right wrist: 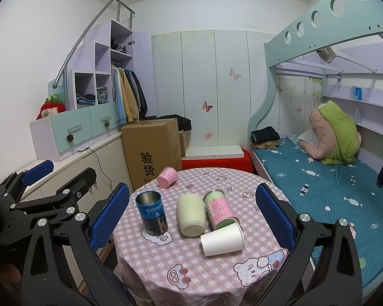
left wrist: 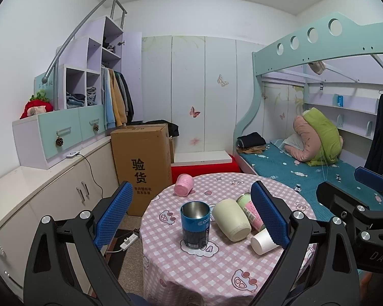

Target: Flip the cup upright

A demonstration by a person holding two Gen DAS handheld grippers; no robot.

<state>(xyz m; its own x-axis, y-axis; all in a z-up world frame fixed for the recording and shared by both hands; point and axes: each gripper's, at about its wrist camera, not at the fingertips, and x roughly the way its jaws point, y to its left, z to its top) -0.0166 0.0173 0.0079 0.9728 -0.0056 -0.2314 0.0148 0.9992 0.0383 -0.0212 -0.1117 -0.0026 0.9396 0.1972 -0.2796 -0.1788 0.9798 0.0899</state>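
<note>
Both grippers hang over the near edge of the round table (right wrist: 145,267) with its pink checked cloth, and neither one holds anything. On the left, the left gripper (left wrist: 191,213) has its blue pads (left wrist: 113,214) spread wide, with the blue cup framed between them. On the right, the right gripper (right wrist: 192,215) is just as wide apart, touching nothing.

Nearest on the cloth is a white paper cup (right wrist: 222,239), lying on its side. Just beyond it, touching its rim, a green and pink can (right wrist: 220,209) lies tipped over, and close on that one's left a cream cup (right wrist: 191,214) also lies on its side, its flat end toward me. Left of those the blue cup (right wrist: 152,213) stands upright, steel inside showing. Well apart, at the far left edge of the table, a pink cup (right wrist: 167,176) lies on its side.

Past the table stands a cardboard box (right wrist: 153,150), and a bunk bed (right wrist: 332,178) runs along the right
</note>
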